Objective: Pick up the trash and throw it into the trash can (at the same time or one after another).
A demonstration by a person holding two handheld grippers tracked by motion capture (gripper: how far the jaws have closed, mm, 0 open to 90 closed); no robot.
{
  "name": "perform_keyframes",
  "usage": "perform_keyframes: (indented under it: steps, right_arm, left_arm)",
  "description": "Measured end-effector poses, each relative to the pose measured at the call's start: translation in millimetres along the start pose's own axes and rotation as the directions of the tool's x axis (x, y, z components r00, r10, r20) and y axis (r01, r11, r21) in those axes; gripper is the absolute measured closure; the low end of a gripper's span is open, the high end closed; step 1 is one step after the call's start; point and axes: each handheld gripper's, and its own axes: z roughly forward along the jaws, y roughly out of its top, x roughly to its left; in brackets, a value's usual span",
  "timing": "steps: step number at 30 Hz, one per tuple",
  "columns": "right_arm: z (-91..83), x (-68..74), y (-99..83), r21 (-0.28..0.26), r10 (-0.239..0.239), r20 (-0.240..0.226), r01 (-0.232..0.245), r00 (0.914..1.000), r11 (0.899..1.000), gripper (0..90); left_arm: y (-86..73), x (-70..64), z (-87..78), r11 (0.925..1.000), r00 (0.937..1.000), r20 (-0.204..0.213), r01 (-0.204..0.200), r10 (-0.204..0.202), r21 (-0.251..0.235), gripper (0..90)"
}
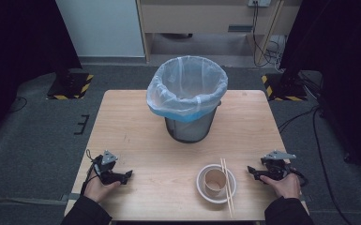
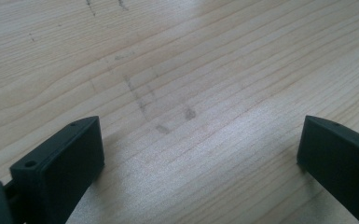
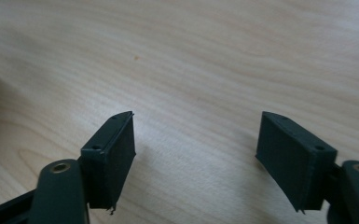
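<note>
While both grippers rest low near the table's near edge, nothing is yet in hand: left gripper at near left, jaws spread wide over bare wood in the left gripper view, holding nothing; right gripper at near right, jaws likewise parted and empty, pointing left toward the paper bowl. Bowl sits near the near edge, right of centre, just beside the right gripper. A brown paper cup stands inside it, seemingly upright; cannot tell if the cup holds anything. A pair of chopsticks lies across the bowl's right rim, running near to far, near ends past the bowl toward the table edge. Bin stands at the far centre, dark mesh body, lined with a translucent bag folded over the rim; interior looks empty from what shows. Judgement: work looks like clearing the disposables into the bin, the chopsticks the likely first pick. To do it well, close the right jaws across both sticks together near their middle so they lift level, keeping the bowl from tipping; the left gripper could steady the bowl's rim.
</note>
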Motion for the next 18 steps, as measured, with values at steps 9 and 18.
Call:
perform_keyframes:
  steps: [9, 18]
  right_arm:
    - [-23.9, -2.1, 9.1, -0.149, 0.131, 0.014, -0.128, 0.9913, 0.981, 31.0]
    - [-43.1, 4.1, 25.1, -0.226, 0.132, -0.005, -0.129, 0.9913, 0.966, 30.9]
  left_arm:
    - [-1.6, -2.6, 0.4, 0.9998, 0.9999, 0.01, -0.014, 0.014, -0.013, 0.0]
    - [-1.5, -3.8, 0.5, 0.9999, 1.0, 0.004, -0.009, 0.009, -0.013, 0.0]
